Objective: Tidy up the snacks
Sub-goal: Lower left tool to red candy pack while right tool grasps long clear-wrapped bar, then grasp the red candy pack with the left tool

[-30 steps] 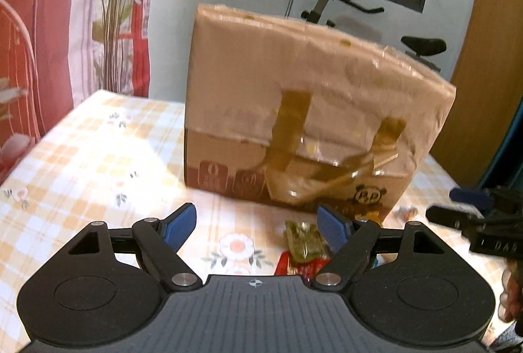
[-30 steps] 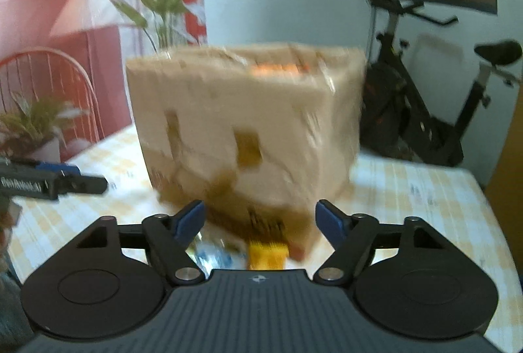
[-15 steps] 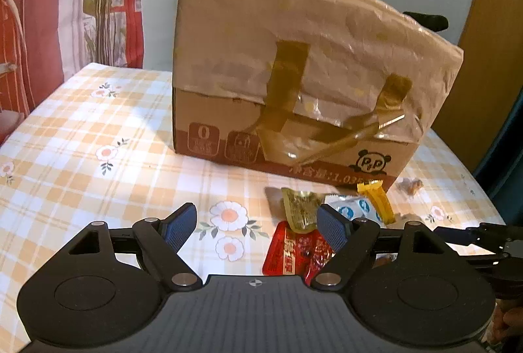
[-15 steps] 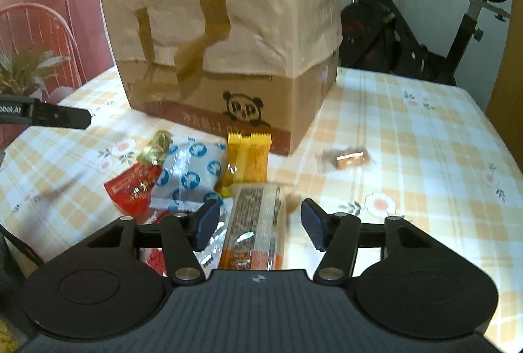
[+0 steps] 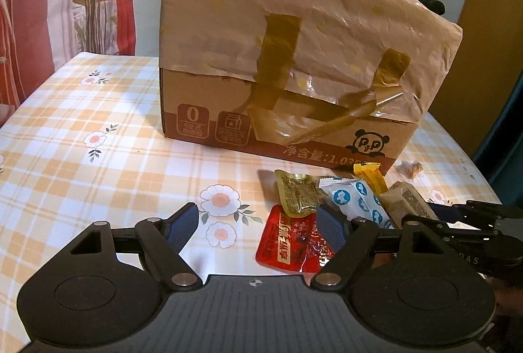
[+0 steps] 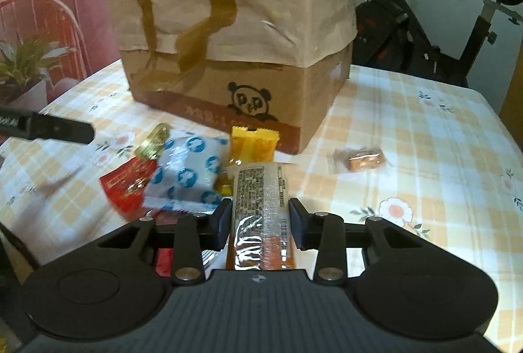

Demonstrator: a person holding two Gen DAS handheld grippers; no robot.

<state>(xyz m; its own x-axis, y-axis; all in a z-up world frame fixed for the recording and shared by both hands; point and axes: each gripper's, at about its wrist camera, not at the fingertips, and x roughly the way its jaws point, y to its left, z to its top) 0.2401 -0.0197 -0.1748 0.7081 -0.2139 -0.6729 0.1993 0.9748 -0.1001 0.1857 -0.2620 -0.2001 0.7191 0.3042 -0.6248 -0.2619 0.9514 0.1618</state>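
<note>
over the last second the right gripper [image 6: 260, 224] came down from facing the cardboard box [image 6: 228, 36] onto the snack pile, and its jaws were closing around the long clear-wrapped bar [image 6: 261, 206] lying lengthwise between them, pads not visibly pressing yet. the left gripper [image 5: 253, 227] sank slightly, jaws wide and empty, the red packet [image 5: 291, 242] just ahead. the first pickup looked imminent.

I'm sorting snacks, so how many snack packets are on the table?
6: red packet, olive packet, blue-dotted packet, yellow packet and long bar clustered before the box; small candy apart, right. More may hide underneath.
</note>
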